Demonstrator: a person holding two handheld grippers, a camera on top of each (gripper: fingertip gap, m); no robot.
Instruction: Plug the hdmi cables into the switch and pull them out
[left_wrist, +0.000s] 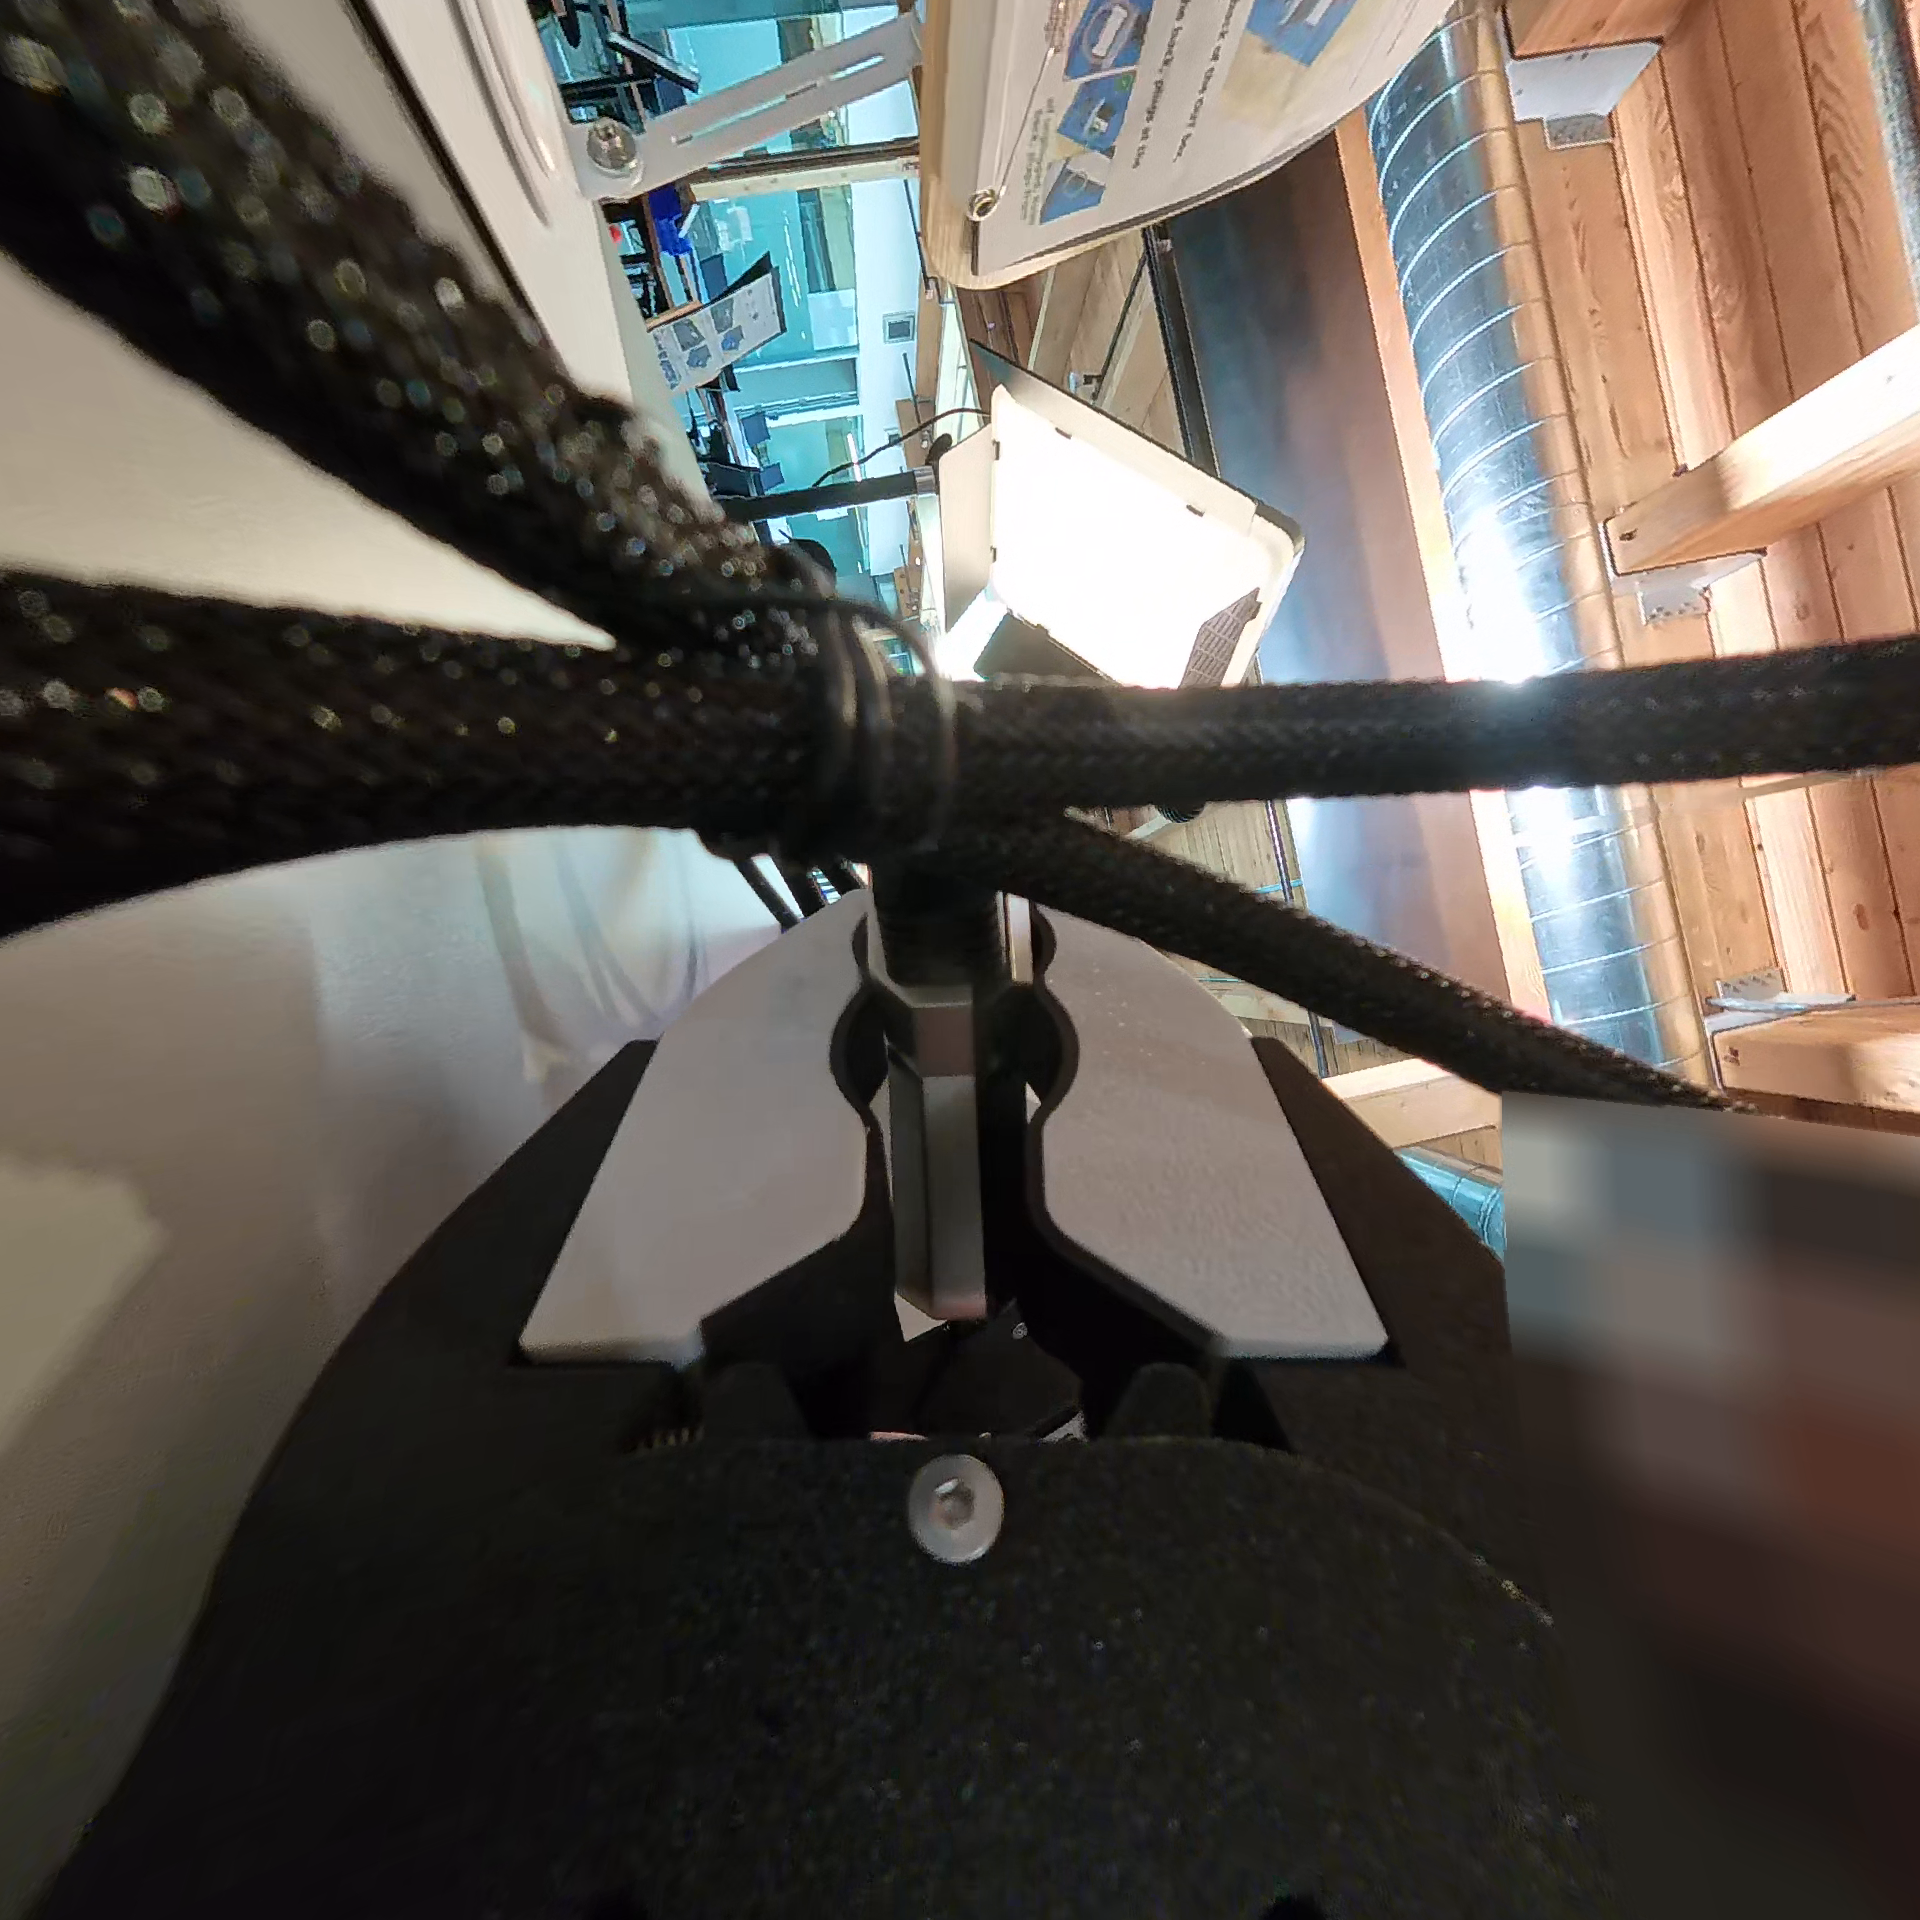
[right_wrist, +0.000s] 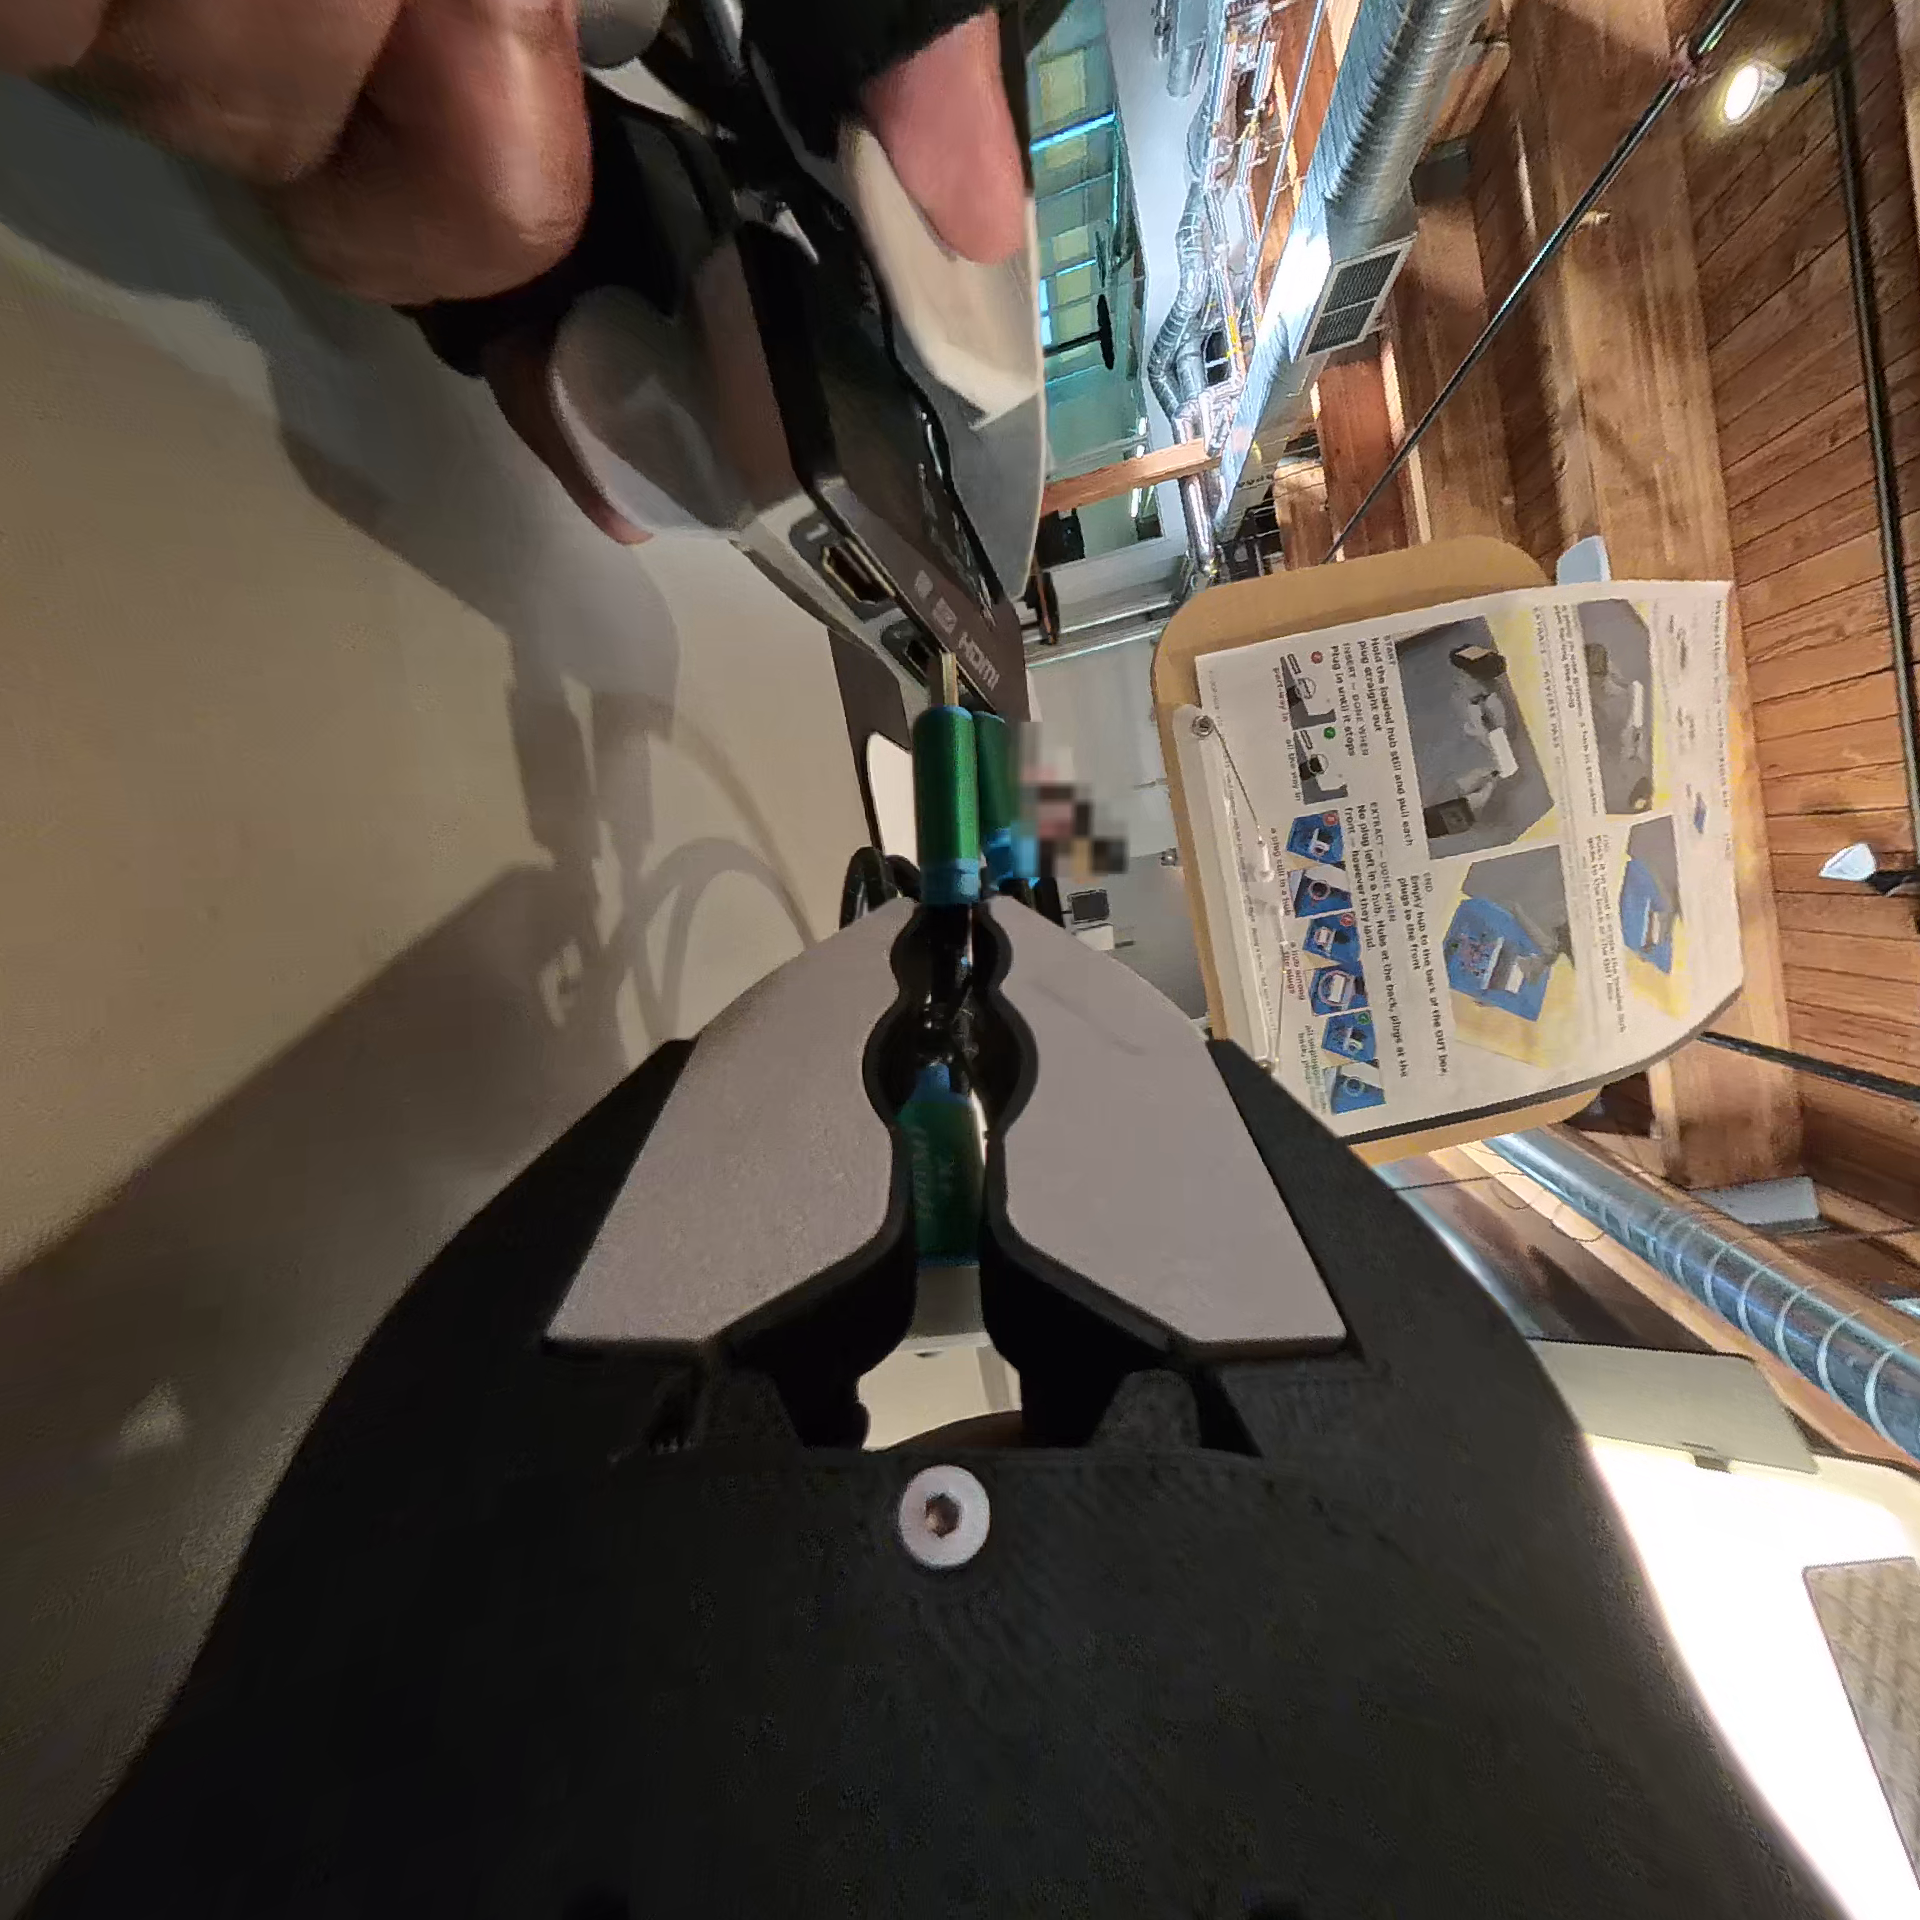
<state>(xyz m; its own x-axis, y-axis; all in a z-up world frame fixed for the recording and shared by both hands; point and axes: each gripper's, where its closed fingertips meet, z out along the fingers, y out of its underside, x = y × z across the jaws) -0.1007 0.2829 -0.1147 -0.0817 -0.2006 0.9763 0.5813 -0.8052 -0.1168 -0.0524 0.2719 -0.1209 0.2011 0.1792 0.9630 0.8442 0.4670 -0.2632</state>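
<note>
In the left wrist view my left gripper is shut on a narrow grey metal hub that stands between its fingers. A bundle of black braided cables, tied with thin black wire, fans out just past the fingertips. In the right wrist view my right gripper is shut on the black cable just behind a green plug with a blue collar. The plug's metal tip touches the port face of the dark hub. A hand holds the hub with the other gripper. A second green plug stands close beside the first, and another lies back between my fingers.
A printed sheet on a wooden board hangs to the right and also shows in the left wrist view. A bright lamp panel and a ribbed metal duct lie ahead. A pale surface runs along the left. Tip to tip, the grippers are about 6 centimetres apart.
</note>
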